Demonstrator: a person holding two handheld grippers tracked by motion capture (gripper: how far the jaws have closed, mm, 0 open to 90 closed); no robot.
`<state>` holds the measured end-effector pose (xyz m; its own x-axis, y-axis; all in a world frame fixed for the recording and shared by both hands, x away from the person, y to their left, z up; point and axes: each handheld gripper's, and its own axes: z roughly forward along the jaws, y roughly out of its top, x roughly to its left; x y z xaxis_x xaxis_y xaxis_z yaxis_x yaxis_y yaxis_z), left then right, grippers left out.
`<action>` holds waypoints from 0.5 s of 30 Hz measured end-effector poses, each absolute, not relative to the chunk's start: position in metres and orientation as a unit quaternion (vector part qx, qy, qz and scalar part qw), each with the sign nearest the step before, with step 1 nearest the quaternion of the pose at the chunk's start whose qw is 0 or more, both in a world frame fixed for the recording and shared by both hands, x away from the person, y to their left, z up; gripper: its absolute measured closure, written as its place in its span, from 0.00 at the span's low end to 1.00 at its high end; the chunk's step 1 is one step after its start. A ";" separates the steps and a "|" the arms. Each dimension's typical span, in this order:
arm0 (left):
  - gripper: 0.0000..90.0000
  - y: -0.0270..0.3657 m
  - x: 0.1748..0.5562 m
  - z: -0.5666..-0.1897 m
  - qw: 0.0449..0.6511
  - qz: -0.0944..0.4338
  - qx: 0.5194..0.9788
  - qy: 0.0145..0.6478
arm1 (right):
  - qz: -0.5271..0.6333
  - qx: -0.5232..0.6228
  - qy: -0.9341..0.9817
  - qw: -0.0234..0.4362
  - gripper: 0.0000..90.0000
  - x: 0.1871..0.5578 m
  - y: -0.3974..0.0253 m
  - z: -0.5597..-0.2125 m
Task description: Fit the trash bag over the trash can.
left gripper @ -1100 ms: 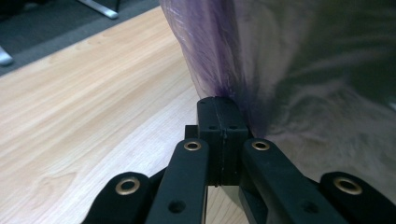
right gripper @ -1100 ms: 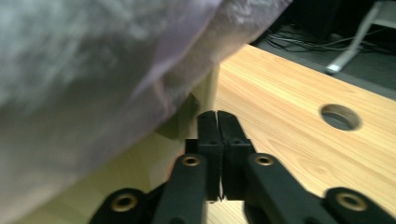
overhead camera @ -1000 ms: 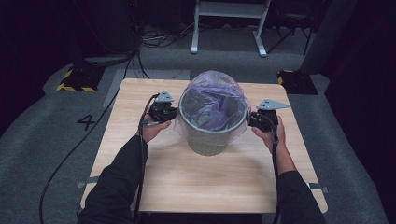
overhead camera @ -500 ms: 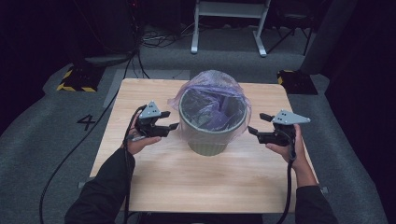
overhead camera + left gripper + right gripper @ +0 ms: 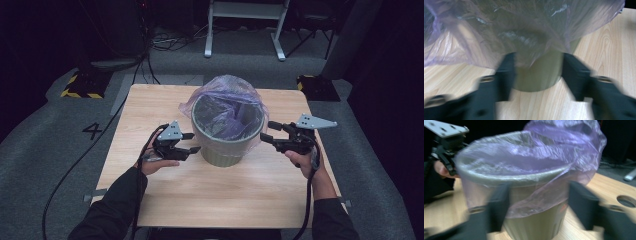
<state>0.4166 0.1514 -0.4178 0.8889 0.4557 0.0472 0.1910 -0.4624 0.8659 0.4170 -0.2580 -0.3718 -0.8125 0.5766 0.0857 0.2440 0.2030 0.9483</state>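
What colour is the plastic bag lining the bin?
Translucent pale purple. The bag shows best in the right gripper view, draped over the grey-green bin.

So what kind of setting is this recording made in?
Most likely a lab or studio set up for recording, not a home. A lone wooden table holding a bin sits on grey carpet marked with a number 4, with loose cables and hazard-striped blocks beyond it.

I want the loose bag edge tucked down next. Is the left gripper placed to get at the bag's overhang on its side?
Probably yes: the left gripper is open beside the bin, nothing between it and the purple bag.
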 end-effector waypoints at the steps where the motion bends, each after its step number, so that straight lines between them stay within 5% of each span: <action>1: 0.66 0.150 0.418 -0.419 0.476 0.144 0.847 0.188 | 0.567 0.271 0.765 0.143 0.57 0.419 -0.257 -0.373; 2: 0.82 0.149 0.419 -0.420 0.476 0.146 0.847 0.186 | 0.571 0.265 0.764 0.143 0.73 0.419 -0.256 -0.375; 5: 1.00 0.149 0.425 -0.425 0.484 0.141 0.843 0.188 | 0.579 0.272 0.754 0.147 0.90 0.421 -0.259 -0.380; 8: 1.00 0.149 0.429 -0.429 0.480 0.139 0.845 0.192 | 0.583 0.280 0.748 0.151 0.99 0.422 -0.264 -0.385; 15: 1.00 0.142 0.431 -0.447 0.463 0.125 0.857 0.187 | 0.567 0.290 0.754 0.161 1.00 0.424 -0.264 -0.399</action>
